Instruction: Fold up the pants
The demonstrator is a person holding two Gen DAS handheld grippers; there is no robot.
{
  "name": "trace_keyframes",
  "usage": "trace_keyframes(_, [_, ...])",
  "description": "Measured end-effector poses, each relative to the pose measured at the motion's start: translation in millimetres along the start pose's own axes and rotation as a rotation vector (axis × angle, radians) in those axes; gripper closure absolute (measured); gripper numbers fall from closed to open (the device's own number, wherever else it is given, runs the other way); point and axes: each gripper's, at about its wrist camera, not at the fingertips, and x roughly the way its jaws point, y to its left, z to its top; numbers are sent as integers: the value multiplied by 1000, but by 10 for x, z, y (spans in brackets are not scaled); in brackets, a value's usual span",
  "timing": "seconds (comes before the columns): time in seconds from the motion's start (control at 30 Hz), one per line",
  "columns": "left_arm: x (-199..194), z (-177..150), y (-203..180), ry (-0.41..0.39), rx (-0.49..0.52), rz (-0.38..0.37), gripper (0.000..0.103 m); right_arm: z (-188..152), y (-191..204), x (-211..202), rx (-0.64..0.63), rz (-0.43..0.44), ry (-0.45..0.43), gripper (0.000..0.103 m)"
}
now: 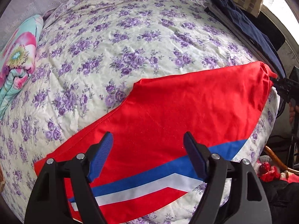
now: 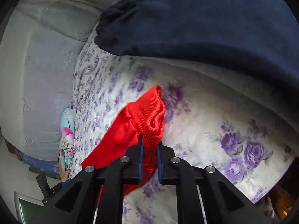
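Note:
Red pants (image 1: 183, 110) with blue and white stripes lie spread across a floral bedspread (image 1: 115, 43). My left gripper (image 1: 148, 140) hovers over the striped end, jaws wide apart with nothing between the blue pads. In the right wrist view my right gripper (image 2: 149, 145) is shut on the ribbed red waistband (image 2: 153, 119), bunched up between its pads. From the left wrist view the right gripper (image 1: 274, 81) shows at the far right, pinching the pants' end near the bed edge.
Dark navy clothes (image 1: 248, 24) lie folded along the right side of the bed, looming as navy fabric (image 2: 205, 18) in the right wrist view. A flowered folded quilt (image 1: 16, 59) rests at the left. A grey pillow (image 2: 46, 65) sits at the head.

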Motion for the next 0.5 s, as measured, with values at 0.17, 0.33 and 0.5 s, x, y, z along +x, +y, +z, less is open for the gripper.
trace_keyframes(0.17, [12, 45, -155, -35, -16, 10, 28, -7, -146, -117, 100, 109, -60, 35])
trace_keyframes(0.33, [128, 169, -392, -24, 12, 108, 28, -13, 2, 88, -13, 45, 8, 79])
trace_keyframes(0.5, [66, 222, -490, -57, -12, 101, 28, -37, 103, 62, -50, 21, 6, 80])
